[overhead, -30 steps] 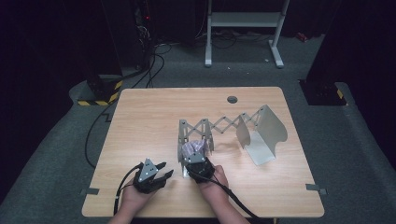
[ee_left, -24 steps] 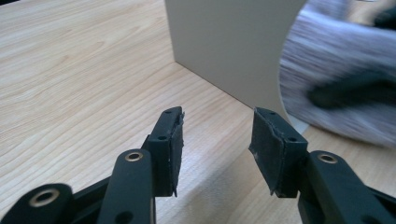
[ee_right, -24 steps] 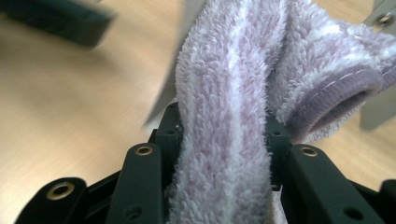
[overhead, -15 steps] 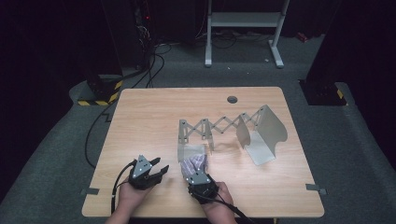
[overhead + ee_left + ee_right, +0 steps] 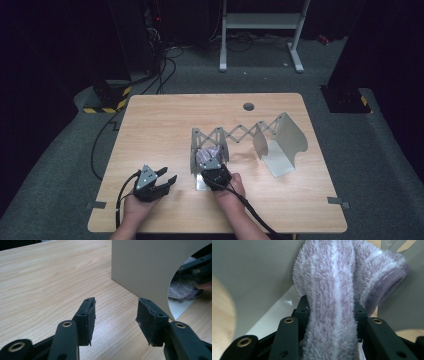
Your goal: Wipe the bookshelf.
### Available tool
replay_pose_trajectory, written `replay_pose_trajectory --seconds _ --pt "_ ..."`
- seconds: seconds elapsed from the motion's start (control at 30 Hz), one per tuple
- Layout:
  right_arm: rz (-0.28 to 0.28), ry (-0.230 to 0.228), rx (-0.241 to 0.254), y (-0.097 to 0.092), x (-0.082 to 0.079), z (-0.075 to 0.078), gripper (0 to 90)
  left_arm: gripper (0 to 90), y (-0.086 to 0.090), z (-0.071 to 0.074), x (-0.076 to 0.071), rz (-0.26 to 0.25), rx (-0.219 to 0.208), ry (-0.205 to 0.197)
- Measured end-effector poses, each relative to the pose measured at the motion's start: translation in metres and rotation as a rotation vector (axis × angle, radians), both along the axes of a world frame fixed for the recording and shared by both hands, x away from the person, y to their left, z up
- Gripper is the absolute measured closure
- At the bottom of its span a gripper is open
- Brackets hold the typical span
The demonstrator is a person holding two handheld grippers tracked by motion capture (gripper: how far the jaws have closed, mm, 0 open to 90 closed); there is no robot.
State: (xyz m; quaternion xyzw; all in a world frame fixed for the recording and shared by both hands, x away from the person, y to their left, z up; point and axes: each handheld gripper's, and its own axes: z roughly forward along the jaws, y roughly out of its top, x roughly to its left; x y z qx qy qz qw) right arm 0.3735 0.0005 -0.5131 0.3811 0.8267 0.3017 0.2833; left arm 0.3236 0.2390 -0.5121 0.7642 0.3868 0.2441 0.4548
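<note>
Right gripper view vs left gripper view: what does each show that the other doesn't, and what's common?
Right gripper view alone: the right gripper has its jaws pressed on a folded purple-and-white fluffy cloth, whose ribbed purple hem shows at the right, just above the rack's white base.

Left gripper view alone: the left gripper, jaws open with nothing between them, over a broad stretch of bare wooden table.

Both: the grey metal expanding rack's end panel and some of the cloth behind it.

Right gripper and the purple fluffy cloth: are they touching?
Touching. The right gripper view shows the right gripper with both pads pressed into the purple cloth.
</note>
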Motion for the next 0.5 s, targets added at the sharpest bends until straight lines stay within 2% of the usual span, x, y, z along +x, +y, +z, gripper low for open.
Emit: replay_pose_trajectory --seconds 0.1,0.23,0.5 --pt "-0.002 0.012 0.006 0.002 0.001 -0.001 62.3 48.9 0.0 0.0 0.001 0.0 0.006 0.004" --pt "0.035 0.012 -0.002 0.002 -0.009 0.0 62.4 48.9 0.0 -0.001 0.001 0.003 0.005 0.004" --pt "0.127 0.007 0.031 -0.003 -0.057 -0.002 62.8 49.0 -0.001 -0.002 0.002 0.007 0.013 0.006"
